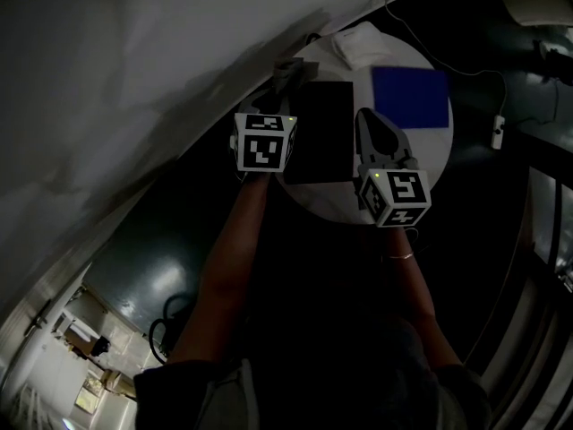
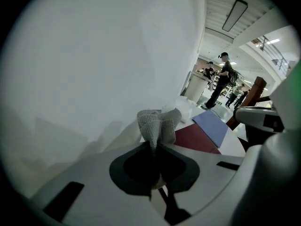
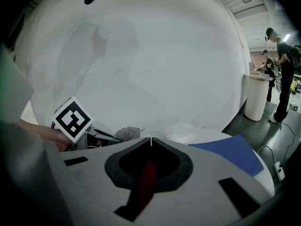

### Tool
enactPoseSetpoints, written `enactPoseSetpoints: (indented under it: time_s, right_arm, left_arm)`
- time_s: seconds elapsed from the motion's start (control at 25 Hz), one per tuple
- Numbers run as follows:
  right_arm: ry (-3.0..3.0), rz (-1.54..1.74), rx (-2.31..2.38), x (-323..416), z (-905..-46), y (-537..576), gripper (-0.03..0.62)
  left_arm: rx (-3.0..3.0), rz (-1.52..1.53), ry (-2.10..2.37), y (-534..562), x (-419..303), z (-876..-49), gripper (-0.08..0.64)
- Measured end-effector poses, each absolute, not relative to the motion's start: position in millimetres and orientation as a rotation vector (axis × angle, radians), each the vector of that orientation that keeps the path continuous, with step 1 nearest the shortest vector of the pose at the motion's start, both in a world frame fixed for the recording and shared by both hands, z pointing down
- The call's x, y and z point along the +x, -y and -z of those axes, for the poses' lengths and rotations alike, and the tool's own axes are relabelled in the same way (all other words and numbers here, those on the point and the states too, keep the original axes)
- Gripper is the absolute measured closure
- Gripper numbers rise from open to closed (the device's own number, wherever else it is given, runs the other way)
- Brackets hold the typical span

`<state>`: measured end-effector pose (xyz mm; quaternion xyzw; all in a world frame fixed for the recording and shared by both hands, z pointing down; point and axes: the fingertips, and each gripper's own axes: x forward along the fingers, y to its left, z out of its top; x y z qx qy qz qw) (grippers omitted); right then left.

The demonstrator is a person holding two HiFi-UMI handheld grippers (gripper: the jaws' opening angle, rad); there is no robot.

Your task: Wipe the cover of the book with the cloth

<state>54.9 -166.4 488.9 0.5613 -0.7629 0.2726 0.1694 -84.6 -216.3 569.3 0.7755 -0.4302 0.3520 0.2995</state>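
A dark red book (image 1: 318, 133) lies in the middle of a round white table (image 1: 340, 202). My left gripper (image 1: 288, 72) hangs over the book's far left corner, shut on a bunched grey cloth (image 2: 157, 121) that sticks up out of the jaws (image 2: 153, 144). The book (image 2: 197, 138) lies just beyond the cloth. My right gripper (image 1: 365, 119) is at the book's right edge, jaws closed together (image 3: 150, 140). Red book cover (image 3: 143, 182) shows through the opening behind the tips. The cloth (image 3: 127, 134) and the left gripper's marker cube (image 3: 72, 119) appear at the left of the right gripper view.
A blue book (image 1: 410, 97) lies to the right of the dark one, also visible as a blue book (image 3: 233, 152). A crumpled white sheet (image 1: 358, 41) sits at the table's far edge. A white curved wall (image 1: 134, 79) stands close on the left. People stand far off (image 2: 221, 79).
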Motion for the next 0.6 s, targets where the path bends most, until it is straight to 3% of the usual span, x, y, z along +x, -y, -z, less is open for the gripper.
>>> enactPoseSetpoints:
  time_s: [0.4, 0.6]
  right_arm:
    - [2.161, -0.764, 1.595, 69.8, -478.9, 145.2, 0.563]
    - [2.139, -0.765, 1.63, 88.2, -479.1, 124.2, 0.563]
  left_arm:
    - [1.947, -0.95, 1.311, 190.4, -134.6, -553.4, 0.525]
    - [1.987, -0.918, 1.274, 166.6, -111.9, -540.4, 0.526]
